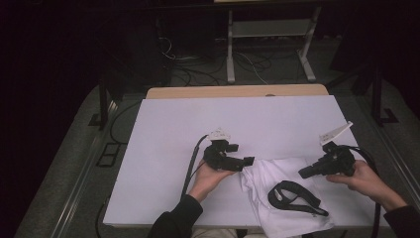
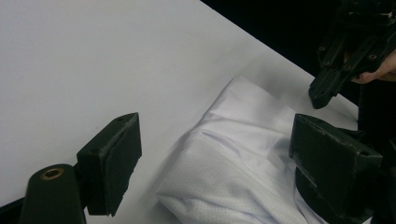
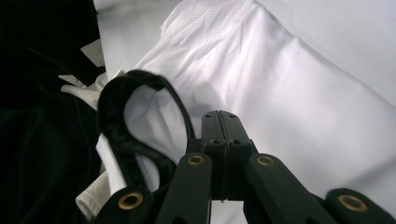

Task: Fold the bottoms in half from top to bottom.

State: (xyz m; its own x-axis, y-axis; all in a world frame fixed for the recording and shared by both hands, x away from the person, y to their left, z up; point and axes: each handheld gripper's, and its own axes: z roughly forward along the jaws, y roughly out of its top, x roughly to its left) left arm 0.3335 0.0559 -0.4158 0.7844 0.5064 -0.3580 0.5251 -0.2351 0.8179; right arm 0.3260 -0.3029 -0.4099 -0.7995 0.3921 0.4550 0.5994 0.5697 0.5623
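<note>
Folding step: white garment [image 1: 285, 198] with black collar [image 1: 292, 194] lay at the surface's [image 1: 168, 148] near edge.
Left gripper [image 1: 246, 162]: jaws open, at garment's left edge.
Right gripper [image 1: 303, 173]: jaws closed, empty, over the garment's right side.
Next, likely: pinching an edge.

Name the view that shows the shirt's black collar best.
Right gripper view: the black collar curves large and close, beside the shut right tool. The high view shows it small on the white shirt. The left gripper view gives white fabric instead.
</note>
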